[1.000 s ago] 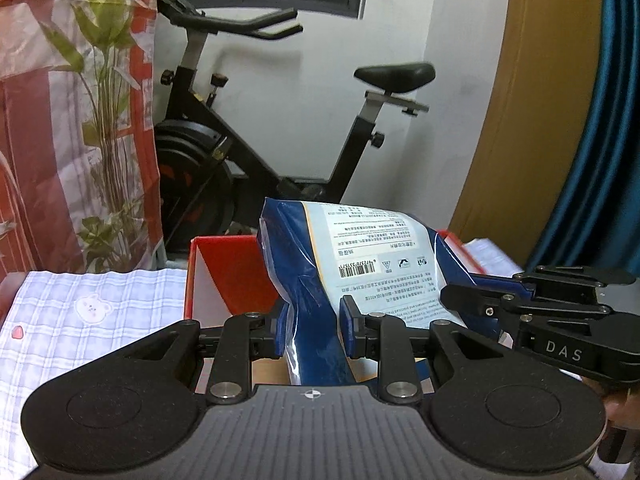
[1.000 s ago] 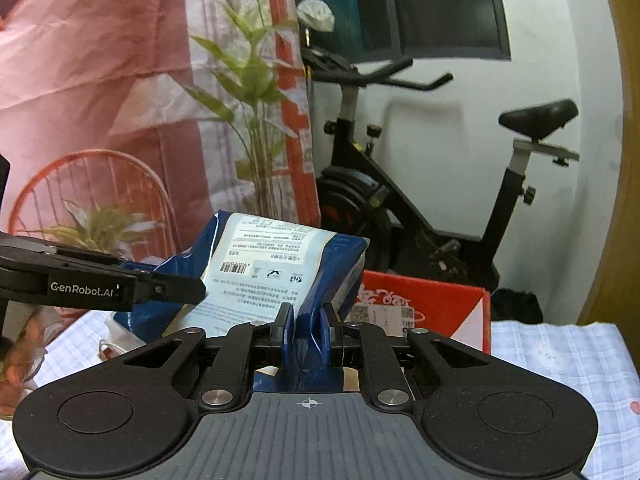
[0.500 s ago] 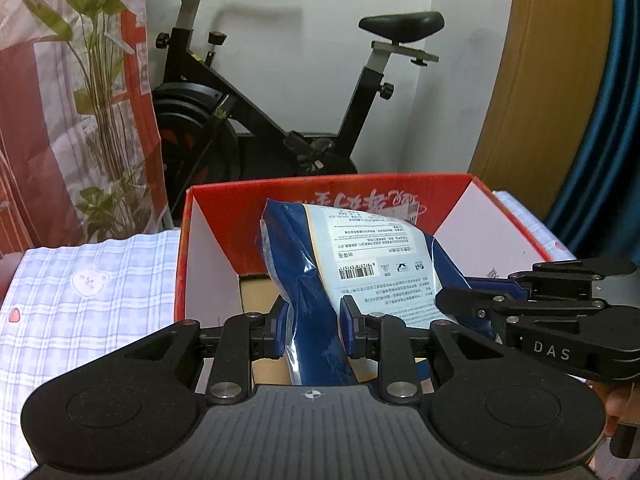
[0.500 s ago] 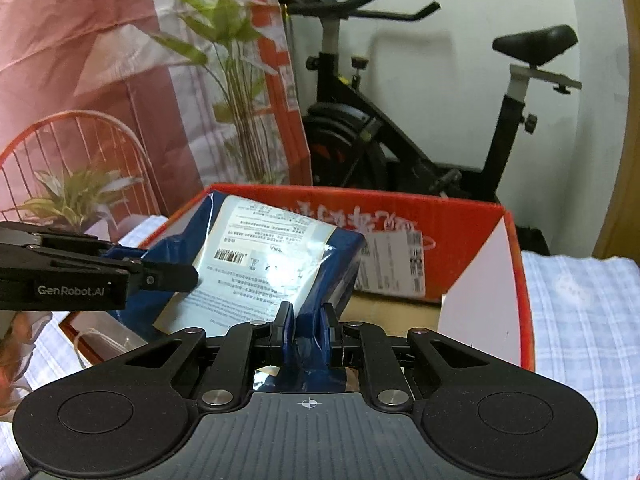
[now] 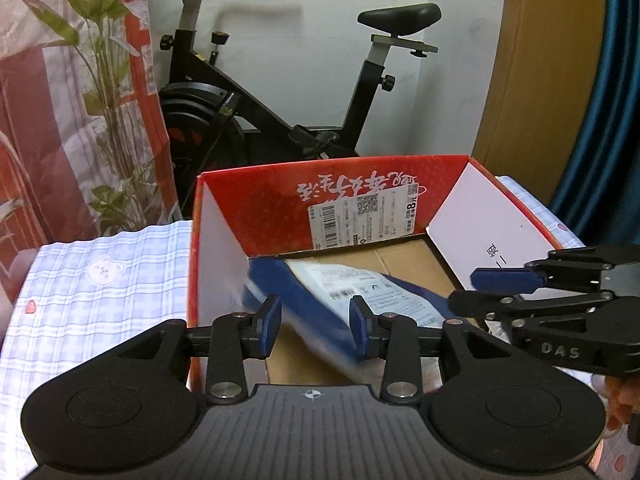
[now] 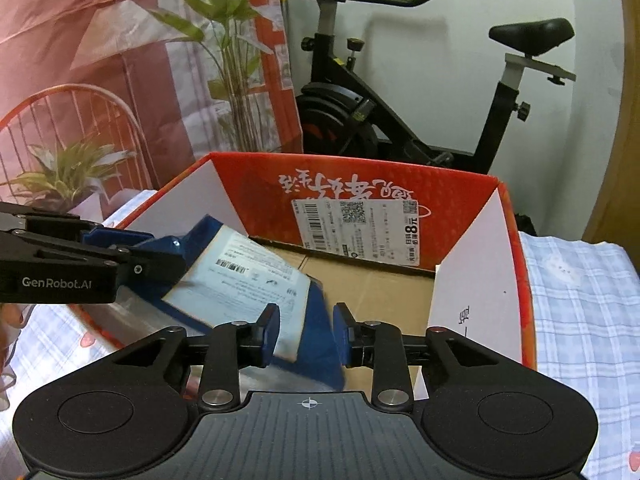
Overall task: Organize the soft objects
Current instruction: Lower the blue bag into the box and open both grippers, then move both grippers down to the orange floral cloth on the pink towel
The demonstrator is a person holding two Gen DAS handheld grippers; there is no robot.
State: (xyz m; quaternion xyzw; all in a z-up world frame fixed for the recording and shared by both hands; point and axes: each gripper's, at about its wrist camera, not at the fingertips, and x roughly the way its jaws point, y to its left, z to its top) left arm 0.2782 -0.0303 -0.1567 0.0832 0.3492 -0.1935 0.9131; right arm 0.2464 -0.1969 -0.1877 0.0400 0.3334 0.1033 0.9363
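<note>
Blue soft pack (image 5: 320, 300) lies tilted inside red box (image 5: 256, 204), blurry. Left gripper (image 5: 316, 326) just opened, fingers apart, pack between them, no squeeze. Right gripper (image 6: 306, 334) just opened too, fingers apart beside pack edge, not pinching

The blue packet (image 5: 320, 304) inside the red box (image 5: 260, 208) is smeared with blur, its label print unreadable. Its near end hides behind the left gripper (image 5: 316, 328). The exercise bike (image 6: 400, 120) behind the box loses its handlebars at the top edge.
</note>
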